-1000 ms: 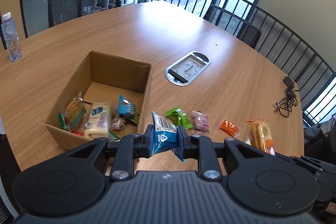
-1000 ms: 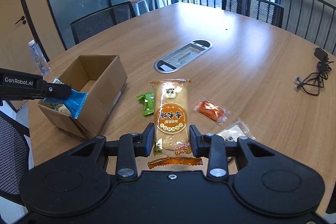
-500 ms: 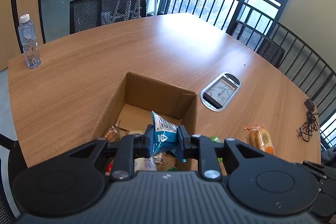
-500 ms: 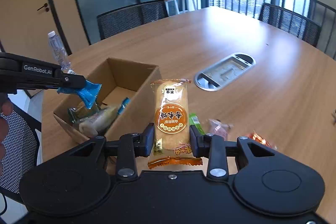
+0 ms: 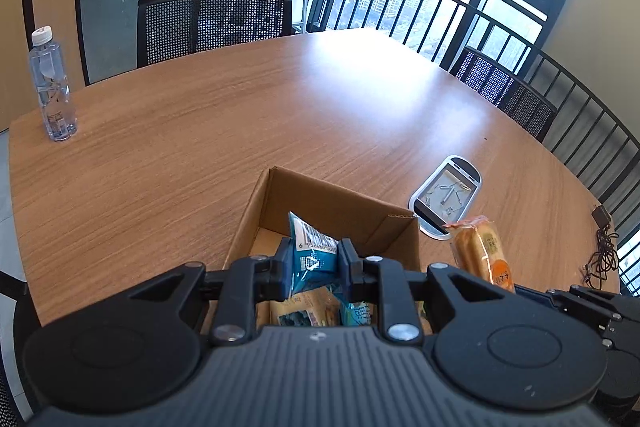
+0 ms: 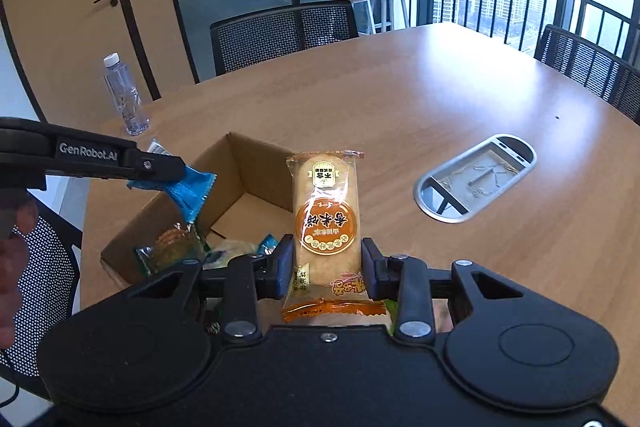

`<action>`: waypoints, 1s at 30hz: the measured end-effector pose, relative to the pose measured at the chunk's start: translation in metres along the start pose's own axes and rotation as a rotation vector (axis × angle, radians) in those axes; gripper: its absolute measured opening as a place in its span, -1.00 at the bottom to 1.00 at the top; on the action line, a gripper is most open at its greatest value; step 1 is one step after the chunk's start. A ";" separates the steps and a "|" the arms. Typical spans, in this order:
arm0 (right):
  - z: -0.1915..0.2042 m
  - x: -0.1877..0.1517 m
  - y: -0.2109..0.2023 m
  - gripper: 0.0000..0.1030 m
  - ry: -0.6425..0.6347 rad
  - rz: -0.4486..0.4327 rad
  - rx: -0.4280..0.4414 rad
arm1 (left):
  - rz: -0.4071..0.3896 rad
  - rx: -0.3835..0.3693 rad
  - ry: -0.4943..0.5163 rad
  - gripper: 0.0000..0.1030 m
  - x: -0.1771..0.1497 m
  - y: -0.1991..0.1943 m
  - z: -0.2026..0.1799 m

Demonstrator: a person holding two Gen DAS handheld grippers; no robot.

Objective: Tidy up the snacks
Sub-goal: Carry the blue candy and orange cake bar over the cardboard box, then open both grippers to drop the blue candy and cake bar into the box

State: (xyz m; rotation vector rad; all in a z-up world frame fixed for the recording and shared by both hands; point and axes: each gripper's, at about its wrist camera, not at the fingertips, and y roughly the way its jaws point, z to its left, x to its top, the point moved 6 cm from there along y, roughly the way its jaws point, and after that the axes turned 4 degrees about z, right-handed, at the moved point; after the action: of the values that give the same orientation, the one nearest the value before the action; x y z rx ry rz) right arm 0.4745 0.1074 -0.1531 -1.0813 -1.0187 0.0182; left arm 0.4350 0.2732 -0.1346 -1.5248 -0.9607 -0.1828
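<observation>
My left gripper (image 5: 313, 261) is shut on a blue snack packet (image 5: 312, 251) and holds it over the open cardboard box (image 5: 320, 201). From the right wrist view the same left gripper (image 6: 176, 169) reaches in from the left with the blue packet (image 6: 191, 191) hanging above the box (image 6: 244, 167). My right gripper (image 6: 325, 263) is shut on a long orange rice cracker pack (image 6: 325, 211), upright, just right of the box. That cracker pack (image 5: 482, 253) also shows at the right of the left wrist view. Several wrapped snacks (image 6: 172, 245) lie in the box.
A water bottle (image 5: 52, 85) stands at the table's far left edge. A grey cable hatch (image 5: 446, 197) is set in the tabletop right of the box. A black charger cable (image 5: 602, 251) lies at the right edge. Mesh chairs (image 5: 212, 23) ring the table. A person's hand (image 6: 10, 267) shows at left.
Both grippers have moved left toward the box with their packets. The blue packet now hangs over the box's inside, and the loose snacks on the table have dropped out of view.
</observation>
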 end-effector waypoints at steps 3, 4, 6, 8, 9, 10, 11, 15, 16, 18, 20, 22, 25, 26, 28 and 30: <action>0.007 0.005 0.007 -0.34 0.006 0.006 0.018 | 0.007 0.007 -0.016 -0.56 0.002 0.005 0.005; 0.011 0.006 0.010 -0.34 0.006 0.010 0.023 | 0.007 0.008 -0.020 -0.56 0.003 0.007 0.008; 0.017 0.008 0.014 -0.34 -0.003 0.018 0.034 | 0.010 0.013 -0.030 -0.54 0.005 0.008 0.011; 0.022 0.009 0.018 -0.34 -0.015 0.028 0.038 | 0.016 0.006 -0.045 -0.51 0.006 0.010 0.013; 0.024 0.010 0.021 -0.34 -0.022 0.035 0.038 | 0.015 0.014 -0.051 -0.50 0.005 0.011 0.015; 0.025 0.010 0.024 -0.34 -0.027 0.041 0.038 | 0.015 0.021 -0.058 -0.50 0.005 0.011 0.016; 0.026 0.010 0.026 -0.34 -0.031 0.047 0.040 | 0.013 0.017 -0.066 -0.49 0.005 0.011 0.018; 0.029 0.005 0.031 -0.33 -0.035 0.061 0.052 | 0.009 0.016 -0.064 -0.38 0.000 0.006 0.021; 0.029 0.003 0.031 -0.30 -0.037 0.065 0.058 | 0.006 0.017 -0.063 -0.36 -0.001 0.005 0.023; 0.030 0.001 0.031 -0.05 -0.048 0.065 0.061 | 0.001 0.019 -0.064 -0.24 -0.003 0.001 0.024; 0.029 0.000 0.026 0.23 -0.058 0.049 0.046 | -0.006 0.021 -0.066 -0.01 -0.006 -0.005 0.025; 0.025 0.000 0.019 0.30 -0.048 0.041 0.044 | -0.015 0.024 -0.061 0.16 -0.007 -0.011 0.023; 0.022 -0.005 0.006 0.44 -0.045 0.029 0.039 | -0.024 0.031 -0.051 0.45 -0.011 -0.019 0.019; 0.021 -0.006 0.001 0.49 -0.048 0.022 0.035 | -0.025 0.031 -0.051 0.56 -0.013 -0.021 0.018; 0.019 -0.011 -0.009 0.65 -0.044 0.010 0.028 | -0.018 0.027 -0.055 0.65 -0.016 -0.025 0.015; 0.016 -0.016 -0.018 0.68 -0.041 0.004 0.026 | -0.013 0.042 -0.054 0.71 -0.021 -0.028 0.012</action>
State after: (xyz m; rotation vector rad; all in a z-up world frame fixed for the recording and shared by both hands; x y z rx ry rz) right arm 0.4463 0.1027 -0.1494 -1.0629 -1.0504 0.0573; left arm 0.3982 0.2715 -0.1290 -1.4921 -1.0116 -0.1307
